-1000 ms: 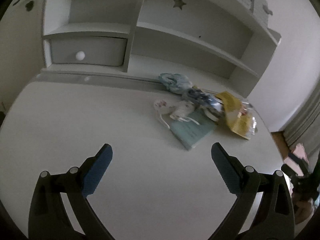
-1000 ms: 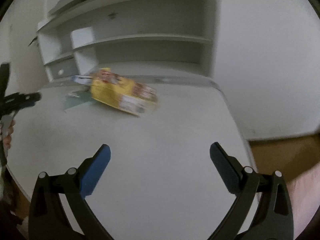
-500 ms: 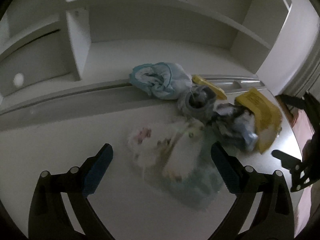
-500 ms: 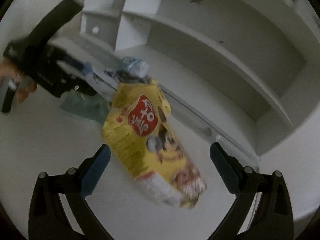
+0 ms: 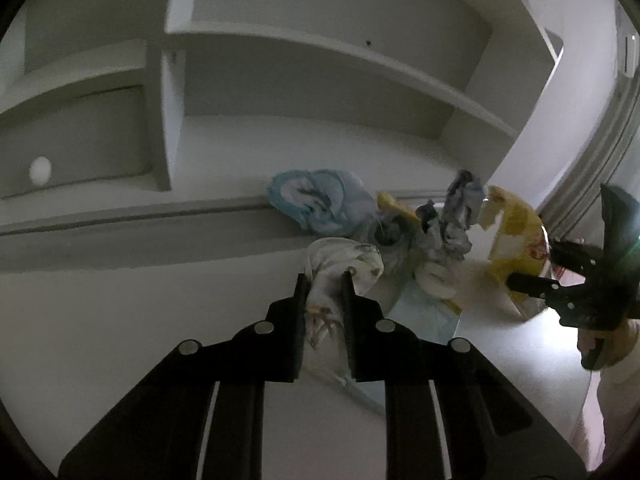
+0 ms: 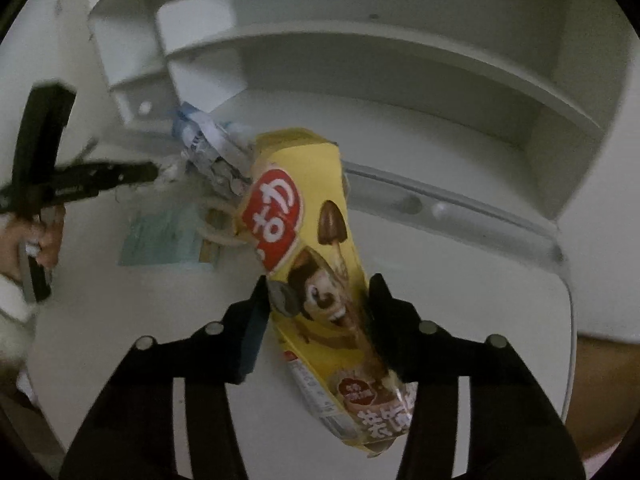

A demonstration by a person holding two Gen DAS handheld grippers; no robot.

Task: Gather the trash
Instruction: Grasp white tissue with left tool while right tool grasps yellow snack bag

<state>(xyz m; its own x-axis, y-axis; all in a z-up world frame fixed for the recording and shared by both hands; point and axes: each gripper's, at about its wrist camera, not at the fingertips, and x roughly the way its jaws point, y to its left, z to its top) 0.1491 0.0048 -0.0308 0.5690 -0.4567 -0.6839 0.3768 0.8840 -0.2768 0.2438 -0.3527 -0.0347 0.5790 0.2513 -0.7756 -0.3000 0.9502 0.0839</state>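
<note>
The left tongs [image 5: 324, 280] have just been closing and now pinch a crumpled white wrapper [image 5: 340, 264] between the pads, at the 9 o'clock edge of the trash heap. The right tongs [image 6: 316, 292] have also just been closing — their pads sit against both sides of the yellow snack box [image 6: 316, 264], which lies at the 3 o'clock end of the same heap and runs from about 11 o'clock down to 5 o'clock in the right wrist view.

To do this step well, I would judge that both grips should be firm before any lift: the wrapper is soft and may slip free, while the box is light card and could buckle if squeezed hard. Lifting straight up, slowly, would avoid dragging the neighbours — a blue crumpled bag [image 5: 316, 200], grey scraps [image 5: 452, 220] and a pale green sheet [image 6: 168, 240] lie touching or just beside the two held pieces.

The table [image 5: 120, 340] is plain white and smooth, dimly lit. Behind the heap, at 12 o'clock, stands a white shelf unit [image 5: 320, 60] with open compartments and a small drawer with a round knob [image 5: 40, 168].
</note>
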